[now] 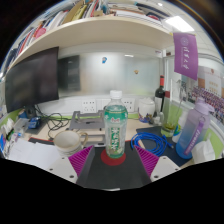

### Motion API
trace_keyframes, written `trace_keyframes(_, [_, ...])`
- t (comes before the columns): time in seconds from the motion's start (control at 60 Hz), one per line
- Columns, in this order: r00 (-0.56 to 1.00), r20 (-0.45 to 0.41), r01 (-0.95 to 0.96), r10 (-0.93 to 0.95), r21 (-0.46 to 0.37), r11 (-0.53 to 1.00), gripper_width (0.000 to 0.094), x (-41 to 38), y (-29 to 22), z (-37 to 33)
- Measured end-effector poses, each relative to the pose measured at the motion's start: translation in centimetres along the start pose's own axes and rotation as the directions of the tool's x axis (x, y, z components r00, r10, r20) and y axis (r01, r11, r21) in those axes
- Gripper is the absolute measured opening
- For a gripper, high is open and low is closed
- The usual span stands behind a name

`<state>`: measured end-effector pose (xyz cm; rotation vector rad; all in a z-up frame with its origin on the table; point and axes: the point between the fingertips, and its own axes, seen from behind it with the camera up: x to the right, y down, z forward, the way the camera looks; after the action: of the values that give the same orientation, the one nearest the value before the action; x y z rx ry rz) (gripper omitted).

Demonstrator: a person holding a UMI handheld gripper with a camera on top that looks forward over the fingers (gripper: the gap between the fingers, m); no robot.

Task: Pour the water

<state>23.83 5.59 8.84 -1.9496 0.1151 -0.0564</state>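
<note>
A green labelled bottle (115, 130) with a white cap stands upright on a round red coaster (113, 159), which lies on a dark mat (112, 175). My gripper (115, 153) is open. The bottle stands between its two fingers with a gap on each side. The purple pads (86, 162) flank the coaster at left and right. The bottle's cap is on.
A white bowl (67, 140) sits left of the bottle. A clear bottle with a purple lid (196, 125) and a blue cable (156, 141) are to the right. A monitor (35, 80) stands at the back left, a dark bottle (160, 96) behind, and a shelf (100, 30) overhead.
</note>
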Motion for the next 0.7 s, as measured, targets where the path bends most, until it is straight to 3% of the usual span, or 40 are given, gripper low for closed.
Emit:
trace_keyframes(0.2, [0.999,0.002,-0.051,0.051,-0.044,0.998,0.0793,-7.4,-2.2,-10.7])
trace_keyframes(0.35, [0.998,0.030,-0.061,0.061,-0.019,0.998,0.0806,-14.5,-5.4,-16.8])
trace_keyframes(0.7, [0.996,0.088,-0.023,0.023,0.002,1.000,0.0817,-24.6,-6.3,-22.7])
